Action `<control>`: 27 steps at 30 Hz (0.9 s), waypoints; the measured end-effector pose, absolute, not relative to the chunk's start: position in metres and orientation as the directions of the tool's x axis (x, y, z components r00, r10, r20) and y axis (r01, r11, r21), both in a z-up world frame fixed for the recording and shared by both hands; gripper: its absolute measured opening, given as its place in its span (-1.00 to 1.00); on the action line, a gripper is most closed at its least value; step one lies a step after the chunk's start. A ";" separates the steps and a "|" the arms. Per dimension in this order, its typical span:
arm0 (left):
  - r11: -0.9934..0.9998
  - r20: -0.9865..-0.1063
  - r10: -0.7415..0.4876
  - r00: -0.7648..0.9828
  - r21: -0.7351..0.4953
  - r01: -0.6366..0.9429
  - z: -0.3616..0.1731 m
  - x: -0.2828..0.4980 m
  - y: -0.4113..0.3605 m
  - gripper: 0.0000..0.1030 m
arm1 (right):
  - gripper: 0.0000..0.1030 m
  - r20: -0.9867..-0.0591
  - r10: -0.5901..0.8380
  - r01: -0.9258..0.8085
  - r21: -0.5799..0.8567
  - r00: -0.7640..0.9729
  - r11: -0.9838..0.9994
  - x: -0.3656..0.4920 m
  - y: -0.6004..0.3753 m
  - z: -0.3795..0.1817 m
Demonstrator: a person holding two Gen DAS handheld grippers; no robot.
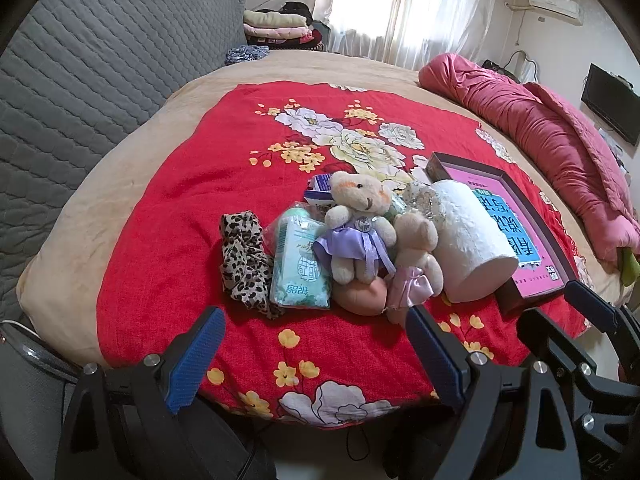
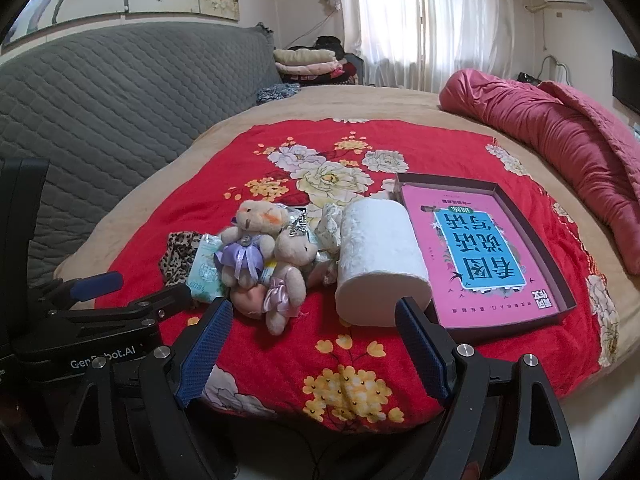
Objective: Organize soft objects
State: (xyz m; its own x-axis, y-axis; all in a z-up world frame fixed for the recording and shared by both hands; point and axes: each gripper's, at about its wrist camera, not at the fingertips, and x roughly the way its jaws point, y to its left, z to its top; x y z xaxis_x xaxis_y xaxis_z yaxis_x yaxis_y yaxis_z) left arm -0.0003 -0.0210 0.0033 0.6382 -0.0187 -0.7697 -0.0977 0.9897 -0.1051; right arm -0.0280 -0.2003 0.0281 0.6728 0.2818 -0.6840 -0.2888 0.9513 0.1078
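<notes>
A heap of soft things lies on the red floral blanket [image 1: 172, 208]. It holds a bear in a purple dress [image 1: 360, 232] [image 2: 244, 240], a bear in a pink dress [image 1: 416, 264] [image 2: 288, 276], a leopard-print cloth [image 1: 244, 256] [image 2: 180, 256], a green tissue pack [image 1: 300, 264] [image 2: 206, 272] and a peach ball [image 1: 360, 296]. A white paper roll [image 1: 468, 240] [image 2: 380, 256] lies against a shallow brown box [image 1: 434, 166] [image 2: 508, 326] holding a pink book. My left gripper [image 1: 316, 356] hovers open short of the heap. My right gripper [image 2: 314, 352] is open near the roll.
A rolled pink quilt [image 1: 540, 140] [image 2: 560, 140] lies along the bed's right side. A grey quilted headboard [image 1: 80, 80] rises on the left, with folded clothes [image 1: 276, 26] stacked beyond it. A blue-and-white carton [image 1: 320, 188] sits behind the bears. The blanket's near edge hangs below the grippers.
</notes>
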 end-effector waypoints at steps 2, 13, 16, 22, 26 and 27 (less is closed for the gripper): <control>0.990 -0.770 -0.019 0.637 -0.105 -0.098 0.003 0.000 -0.021 0.77 | 0.64 -0.683 0.282 -0.290 0.107 0.674 0.951 -0.028 -0.200 0.028; 0.986 -0.772 -0.021 0.635 -0.122 -0.115 0.002 -0.001 -0.015 0.77 | 0.64 -0.691 0.286 -0.305 0.099 0.664 0.947 -0.027 -0.195 0.025; 0.982 -0.775 -0.023 0.631 -0.137 -0.132 0.000 -0.001 -0.005 0.77 | 0.64 -0.696 0.290 -0.313 0.099 0.657 0.945 -0.025 -0.192 0.023; 0.969 -0.785 -0.026 0.619 -0.172 -0.178 -0.009 0.005 0.016 0.77 | 0.64 -0.717 0.302 -0.332 0.103 0.629 0.937 -0.015 -0.180 0.014; 0.957 -0.789 -0.022 0.615 -0.195 -0.216 -0.016 0.012 0.036 0.77 | 0.63 -0.727 0.298 -0.339 0.095 0.618 0.936 -0.003 -0.169 0.007; 0.954 -0.790 -0.020 0.613 -0.199 -0.225 -0.018 0.014 0.041 0.77 | 0.63 -0.728 0.297 -0.339 0.095 0.618 0.936 0.000 -0.167 0.005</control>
State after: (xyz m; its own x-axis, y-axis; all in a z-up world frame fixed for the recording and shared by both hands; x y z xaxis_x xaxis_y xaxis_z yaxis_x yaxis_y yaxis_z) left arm 0.0141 0.0414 -0.0179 0.6130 -0.0201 -0.7899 -0.2252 0.9538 -0.1990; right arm 0.0004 -0.1671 0.0052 0.6177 0.2974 -0.7280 -0.3385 0.9361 0.0952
